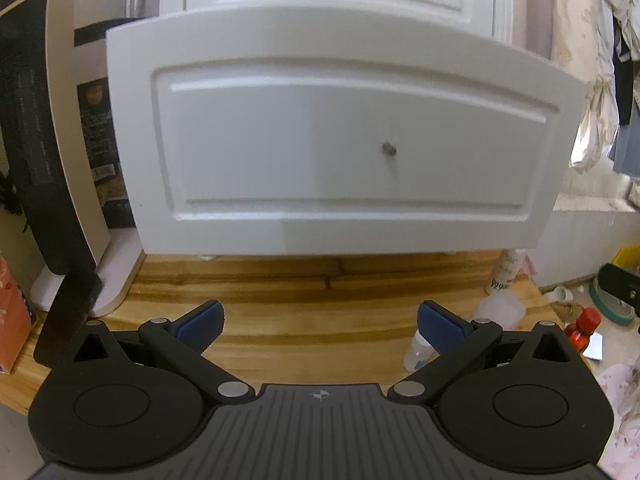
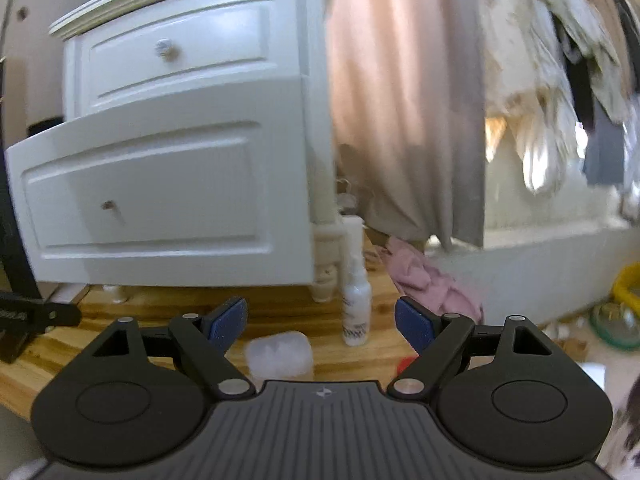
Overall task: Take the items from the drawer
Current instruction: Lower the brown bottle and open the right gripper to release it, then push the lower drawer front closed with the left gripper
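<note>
A white nightstand stands on a wooden platform [image 1: 280, 292]. Its lower drawer [image 1: 340, 140] is pulled out toward me; the front has only a bare screw [image 1: 388, 149] where a knob would be. The drawer also shows in the right wrist view [image 2: 160, 200]. Its inside is hidden. The upper drawer [image 2: 176, 48] is shut and has a knob [image 2: 165, 48]. My left gripper [image 1: 320, 322] is open and empty in front of the lower drawer. My right gripper [image 2: 320, 320] is open and empty, to the right of the drawer.
On the platform stand a white spray bottle [image 2: 356, 300], a clear plastic container [image 2: 280, 354] and a small bottle [image 1: 418, 354]. A pink cloth [image 2: 432, 280] lies right of the nightstand. A red-capped bottle [image 1: 584, 328] and clutter lie on the floor at right. A box [image 1: 12, 312] stands at left.
</note>
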{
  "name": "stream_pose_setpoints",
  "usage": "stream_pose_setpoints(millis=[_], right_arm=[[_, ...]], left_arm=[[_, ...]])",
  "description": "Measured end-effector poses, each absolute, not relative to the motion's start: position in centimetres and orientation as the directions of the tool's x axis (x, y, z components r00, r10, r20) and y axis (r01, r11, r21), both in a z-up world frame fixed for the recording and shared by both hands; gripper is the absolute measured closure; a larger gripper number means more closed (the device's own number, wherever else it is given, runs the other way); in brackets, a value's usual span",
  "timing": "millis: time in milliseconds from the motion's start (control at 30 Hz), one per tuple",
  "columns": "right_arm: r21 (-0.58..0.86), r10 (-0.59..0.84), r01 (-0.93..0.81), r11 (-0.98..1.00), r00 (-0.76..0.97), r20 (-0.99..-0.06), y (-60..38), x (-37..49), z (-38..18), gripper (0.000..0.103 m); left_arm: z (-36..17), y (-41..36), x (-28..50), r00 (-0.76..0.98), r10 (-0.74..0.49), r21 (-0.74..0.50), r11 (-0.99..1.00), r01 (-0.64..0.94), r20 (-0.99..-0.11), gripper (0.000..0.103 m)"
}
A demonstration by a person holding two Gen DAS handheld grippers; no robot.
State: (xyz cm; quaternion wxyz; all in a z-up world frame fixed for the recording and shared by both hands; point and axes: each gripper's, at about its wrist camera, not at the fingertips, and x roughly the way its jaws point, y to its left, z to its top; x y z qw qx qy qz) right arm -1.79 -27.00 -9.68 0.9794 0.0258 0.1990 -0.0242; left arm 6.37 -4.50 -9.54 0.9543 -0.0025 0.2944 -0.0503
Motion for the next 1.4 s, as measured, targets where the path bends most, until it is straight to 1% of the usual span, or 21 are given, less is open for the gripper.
stream_pose_setpoints(millis=[167,333,367,400,533,600,667,767,833,933,1000,1100,1233,1400], right_arm=[[0.059,0.037,-0.017,0.998,0.938,-0.344,-24.6,-1.6,-7.3,0.016],[0.067,0.078,-0.061,0.996,0.953,-0.294,-23.3,-1.3,-4.2,0.011],[0.071,0.089,-0.072,0.995,0.953,-0.289,-23.2,-1.2,-3.6,0.008],[0.072,0.092,-0.075,0.995,0.954,-0.285,-23.1,-1.2,-3.0,0.005],[0.083,0.115,-0.097,0.992,0.958,-0.264,-22.4,-1.8,-0.4,0.004],[0.057,0.105,-0.094,0.994,0.965,-0.240,-21.8,-2.4,0.9,0.000],[0.065,0.118,-0.106,0.992,0.968,-0.223,-21.6,-2.9,1.6,0.000],[0.151,0.164,-0.132,0.980,0.959,-0.231,-22.2,-2.7,1.7,0.000],[0.128,0.125,-0.097,0.987,0.963,-0.237,-21.9,-2.4,1.3,0.000],[0.082,0.064,-0.045,0.996,0.965,-0.253,-21.2,-1.7,-0.1,0.000],[0.071,0.064,-0.045,0.996,0.955,-0.289,-20.8,-1.2,-1.2,0.000],[0.075,0.068,-0.047,0.996,0.948,-0.312,-20.8,-0.8,-2.0,0.000],[0.087,0.075,-0.050,0.995,0.947,-0.311,-21.5,-0.9,-2.2,0.000],[0.106,0.075,-0.045,0.993,0.950,-0.302,-22.7,-0.5,-2.2,0.000]], left_arm=[[-8.4,-3.9,5.7,0.849,-0.083,-0.023,0.996,0.083,-0.522,0.000],[-6.7,-3.0,5.3,0.876,-0.073,-0.038,0.997,0.063,-0.477,0.000],[-6.2,-2.8,5.3,0.879,-0.073,-0.042,0.997,0.060,-0.471,0.000],[-5.8,-2.7,5.3,0.883,-0.072,-0.046,0.997,0.057,-0.465,0.000],[-3.8,-1.9,4.2,0.917,-0.073,-0.064,0.997,0.053,-0.392,0.000],[-3.4,-1.7,4.0,0.924,-0.086,-0.075,0.995,0.063,-0.374,0.000],[-3.3,-1.7,3.9,0.927,-0.095,-0.070,0.995,0.074,-0.363,0.000],[-3.3,-2.1,4.0,0.936,-0.087,-0.036,0.996,0.079,-0.340,0.000],[-3.4,-2.5,4.0,0.944,-0.081,-0.017,0.997,0.080,-0.320,0.000],[-3.2,-3.4,4.4,0.943,-0.099,-0.014,0.995,0.099,-0.318,0.000],[-3.1,-4.0,4.9,0.941,-0.100,-0.006,0.995,0.103,-0.324,0.000],[-3.1,-4.4,5.7,0.940,-0.096,-0.016,0.995,0.096,-0.328,0.000],[-3.4,-5.2,6.7,0.935,-0.101,-0.030,0.995,0.096,-0.339,0.000],[-4.1,-7.4,7.5,0.940,-0.075,0.003,0.997,0.080,-0.332,0.000]])
